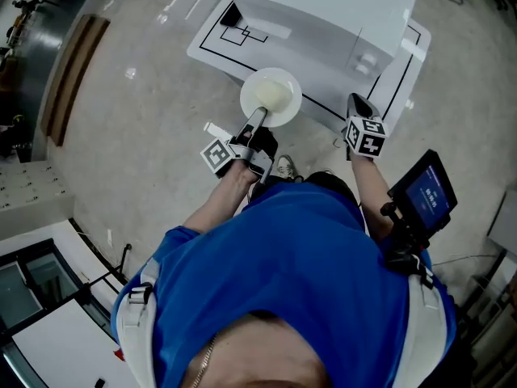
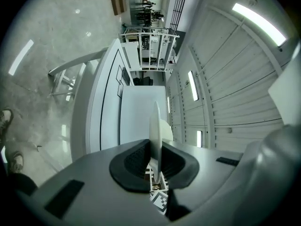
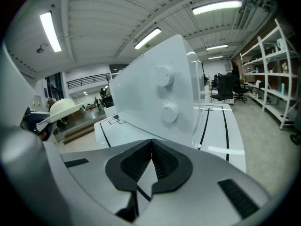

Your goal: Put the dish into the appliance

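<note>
A white dish (image 1: 271,97) hangs in the air just in front of the white table (image 1: 212,43), with my left gripper (image 1: 258,118) shut on its near rim. In the left gripper view the dish (image 2: 155,126) shows edge-on, pinched between the black pads of my left gripper (image 2: 155,161). The white boxy appliance (image 1: 323,23) stands on the table behind it. Two round knobs show on the front of the appliance (image 3: 162,76) in the right gripper view. My right gripper (image 1: 361,107) hovers by the table's front edge to the right of the dish, and its jaws (image 3: 151,147) are shut on nothing.
Black outlines are drawn on the tabletop (image 3: 214,121). A dark tablet screen (image 1: 426,192) sits on a mount at my right side. A wooden plank (image 1: 73,75) lies on the floor to the left. Shelving (image 3: 277,79) and an office chair (image 3: 230,86) stand beyond the table.
</note>
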The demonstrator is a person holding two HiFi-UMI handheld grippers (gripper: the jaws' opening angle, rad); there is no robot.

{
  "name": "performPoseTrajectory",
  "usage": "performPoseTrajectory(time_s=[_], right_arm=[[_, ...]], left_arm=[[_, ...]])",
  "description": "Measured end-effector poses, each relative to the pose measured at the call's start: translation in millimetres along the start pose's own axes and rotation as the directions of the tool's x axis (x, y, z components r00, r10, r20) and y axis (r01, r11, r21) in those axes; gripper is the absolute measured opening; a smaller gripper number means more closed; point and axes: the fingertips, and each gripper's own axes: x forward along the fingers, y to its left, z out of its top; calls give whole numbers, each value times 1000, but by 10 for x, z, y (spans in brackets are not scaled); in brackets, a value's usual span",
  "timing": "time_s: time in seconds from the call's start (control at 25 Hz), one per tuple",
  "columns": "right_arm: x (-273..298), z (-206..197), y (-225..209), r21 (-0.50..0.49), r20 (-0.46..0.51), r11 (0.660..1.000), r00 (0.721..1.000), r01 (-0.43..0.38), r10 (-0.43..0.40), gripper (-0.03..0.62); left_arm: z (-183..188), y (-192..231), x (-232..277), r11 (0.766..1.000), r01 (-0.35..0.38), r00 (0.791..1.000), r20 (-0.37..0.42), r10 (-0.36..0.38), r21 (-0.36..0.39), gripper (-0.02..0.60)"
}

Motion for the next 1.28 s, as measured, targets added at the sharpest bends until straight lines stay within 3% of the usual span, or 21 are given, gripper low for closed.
performPoseTrajectory(time_s=[0.2,0.36,0.72,1.08,1.28], right_arm=[[-7,85,-204,7,6,996,996,91,-91,2],[272,8,-265,-5,5,991,991,135,-135,7],[329,-4,-598,3,-20,963,962,271,-271,167],[676,-85,-676,-89,-29,939,942,332,-336,169],[638,-73,-650,-79,-36,933,935,350,-354,201]], left_arm=[[34,-88,122,1000,-6,999,-54,5,-3,26],[211,93,276,1000,-16,995,-98,15,-3,26],[273,12,395,1000,-28,987,-159,28,3,26],[507,315,475,998,-61,982,-179,61,8,26],[519,290,459,998,-61,981,-185,61,7,26]])
